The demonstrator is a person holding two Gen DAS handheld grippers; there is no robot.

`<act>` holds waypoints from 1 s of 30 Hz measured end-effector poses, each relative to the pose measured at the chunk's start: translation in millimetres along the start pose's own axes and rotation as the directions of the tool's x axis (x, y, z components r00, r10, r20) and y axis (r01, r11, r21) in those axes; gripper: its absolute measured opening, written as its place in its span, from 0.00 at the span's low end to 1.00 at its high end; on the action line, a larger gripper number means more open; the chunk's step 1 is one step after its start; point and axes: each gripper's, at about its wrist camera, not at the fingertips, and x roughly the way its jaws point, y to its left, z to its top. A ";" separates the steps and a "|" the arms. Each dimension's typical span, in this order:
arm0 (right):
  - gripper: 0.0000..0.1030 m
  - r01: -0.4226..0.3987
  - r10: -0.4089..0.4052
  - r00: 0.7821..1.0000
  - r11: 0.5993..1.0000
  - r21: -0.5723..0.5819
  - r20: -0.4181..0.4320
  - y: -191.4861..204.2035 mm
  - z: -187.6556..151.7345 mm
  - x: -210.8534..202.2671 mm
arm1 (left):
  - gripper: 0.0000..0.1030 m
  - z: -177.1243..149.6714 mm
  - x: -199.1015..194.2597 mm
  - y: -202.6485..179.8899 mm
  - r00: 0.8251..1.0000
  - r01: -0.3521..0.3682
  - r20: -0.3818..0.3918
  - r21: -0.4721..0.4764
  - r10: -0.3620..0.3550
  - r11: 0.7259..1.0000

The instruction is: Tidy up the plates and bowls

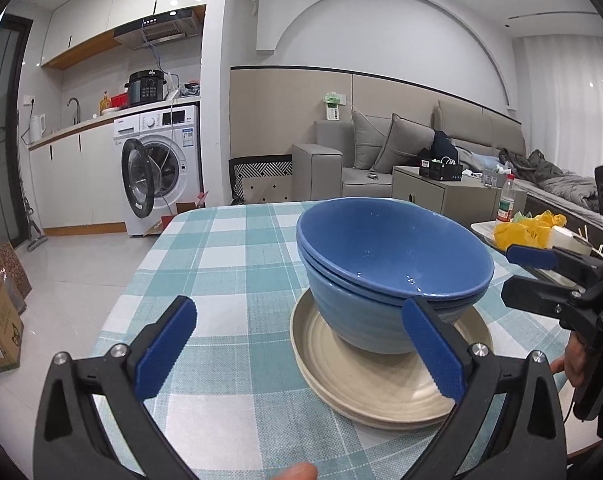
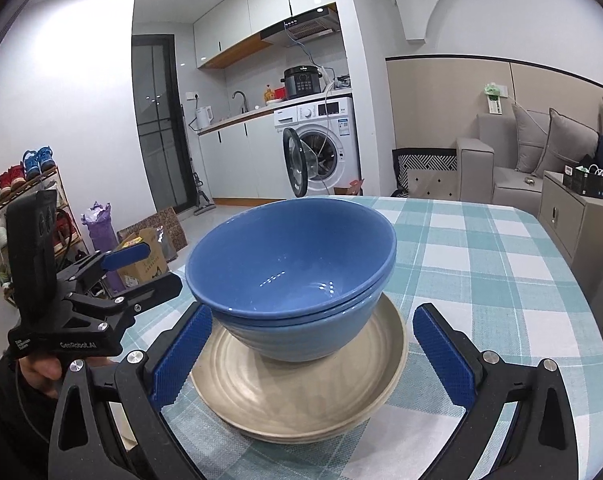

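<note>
Two nested blue bowls sit upright on a stack of beige plates on the checked-cloth bench. The left hand-held gripper gapes wide beside the stack, holding nothing; the right hand-held gripper also stands wide, its pads flanking the plates without touching

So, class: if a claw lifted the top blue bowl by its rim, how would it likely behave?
The top blue bowl looks glazed and glossy, so probably slippery. It seems rigid ceramic, likely heavy and chippable. Nested in the lower bowl, it may drag that along.
</note>
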 end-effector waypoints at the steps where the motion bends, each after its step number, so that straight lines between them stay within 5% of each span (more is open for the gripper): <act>1: 0.99 -0.002 0.002 1.000 1.000 -0.001 -0.001 0.0 -2.7 -0.7 | 1.00 -1.6 -0.6 0.2 1.000 0.005 0.001 -0.003 -0.005 1.000; 30: 0.99 -0.005 0.005 1.000 0.999 0.036 0.012 -8.1 -43.6 -11.2 | 1.00 -31.3 -3.8 -13.2 0.999 0.043 0.006 0.018 -0.043 0.999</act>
